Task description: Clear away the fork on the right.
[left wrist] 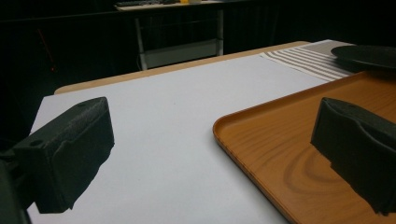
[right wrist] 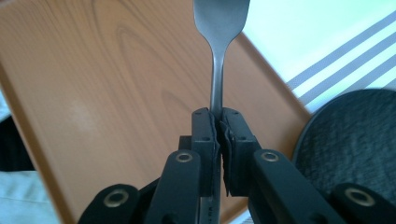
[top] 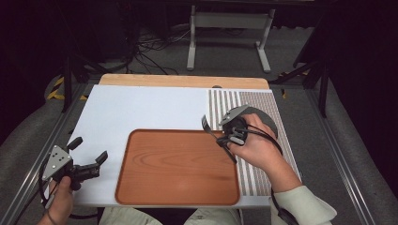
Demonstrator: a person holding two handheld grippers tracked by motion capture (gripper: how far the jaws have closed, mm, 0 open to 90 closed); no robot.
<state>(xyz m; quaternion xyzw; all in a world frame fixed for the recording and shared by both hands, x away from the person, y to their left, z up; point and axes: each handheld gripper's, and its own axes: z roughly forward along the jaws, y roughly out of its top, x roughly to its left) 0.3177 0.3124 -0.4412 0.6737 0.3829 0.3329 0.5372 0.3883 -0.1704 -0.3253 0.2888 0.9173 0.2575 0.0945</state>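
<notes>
Steel fork (right wrist: pixel 219 42) clamped by its handle in right claw (right wrist: pixel 218 123), over wooden tray (right wrist: pixel 107 93). Left claw (top: pixel 89 156) wide open, empty, beside tray's edge.

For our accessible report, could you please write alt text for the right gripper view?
The right gripper is shut on a fork, held by its handle above a wooden tray. A dark plate sits at the right on a striped mat.

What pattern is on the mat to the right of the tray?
The mat has grey and white stripes, clearest in the high view.
</notes>
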